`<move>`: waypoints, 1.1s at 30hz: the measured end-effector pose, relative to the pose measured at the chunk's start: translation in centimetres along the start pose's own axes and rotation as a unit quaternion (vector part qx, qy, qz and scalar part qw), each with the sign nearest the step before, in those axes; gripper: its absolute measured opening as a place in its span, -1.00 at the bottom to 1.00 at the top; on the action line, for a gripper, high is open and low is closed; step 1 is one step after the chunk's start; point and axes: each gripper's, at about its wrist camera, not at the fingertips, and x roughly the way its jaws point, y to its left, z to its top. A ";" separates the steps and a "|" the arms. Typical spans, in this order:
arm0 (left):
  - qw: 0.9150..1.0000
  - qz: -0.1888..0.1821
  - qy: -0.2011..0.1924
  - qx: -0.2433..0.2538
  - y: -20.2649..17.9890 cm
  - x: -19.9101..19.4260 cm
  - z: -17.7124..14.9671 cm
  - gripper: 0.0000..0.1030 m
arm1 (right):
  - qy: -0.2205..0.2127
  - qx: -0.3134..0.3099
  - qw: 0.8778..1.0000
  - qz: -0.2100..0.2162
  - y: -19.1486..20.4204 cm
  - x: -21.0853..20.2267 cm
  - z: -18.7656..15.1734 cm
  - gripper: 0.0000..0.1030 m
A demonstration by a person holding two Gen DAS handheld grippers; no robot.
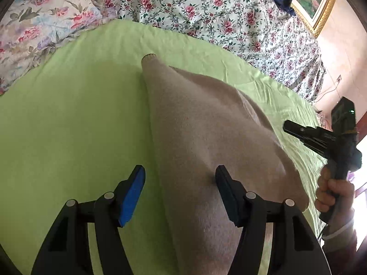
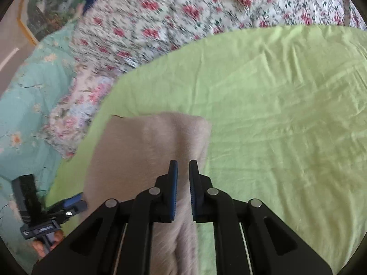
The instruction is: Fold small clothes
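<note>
A beige fleece garment [image 1: 206, 137] lies folded on a lime green sheet [image 1: 68, 119]; its cuffed end [image 1: 149, 57] points away. My left gripper [image 1: 180, 174] is open, low over the garment's near left edge, its right finger [image 1: 226, 183] on the fabric. In the left wrist view my right gripper [image 1: 286, 127] hovers off the garment's right side, apparently shut. In the right wrist view the garment [image 2: 146, 146] lies below my right gripper [image 2: 183, 167], whose jaws stand nearly closed with a narrow gap and nothing between them. The left gripper [image 2: 75, 200] shows at lower left.
Floral bedding [image 1: 195, 9] surrounds the green sheet at the back and left. A teal floral quilt [image 2: 25, 96] lies at the left. A gold-framed picture [image 1: 316, 2] hangs on the wall. Bare green sheet [image 2: 286, 114] stretches right of the garment.
</note>
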 end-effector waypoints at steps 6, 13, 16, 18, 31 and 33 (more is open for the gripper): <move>1.000 -0.017 0.005 -0.002 -0.2 -1.4 -2.0 0.23 | 0.030 -0.003 0.999 0.020 1.0 -1.7 -4.1 -0.27; 0.999 -0.020 0.039 -0.001 -0.6 0.1 -4.6 0.22 | 0.045 -0.027 0.998 0.022 2.2 -0.9 -6.9 -0.82; 0.999 -0.013 0.048 0.015 -1.0 0.6 -5.6 0.23 | 0.023 -0.051 0.998 -0.004 2.2 -1.8 -7.3 -0.82; 0.998 -0.009 0.057 0.021 -1.1 1.1 -6.1 0.23 | 0.049 -0.047 0.998 -0.017 1.0 -0.3 -7.9 -0.82; 0.993 -0.078 -0.051 0.066 -4.7 -3.9 -2.6 0.13 | -0.016 -0.021 0.998 0.052 5.4 -2.5 -5.2 -0.69; 0.995 -0.085 -0.023 0.050 -4.2 -1.5 -1.1 0.12 | -0.011 -0.021 0.999 0.038 5.7 -0.8 -4.8 -0.69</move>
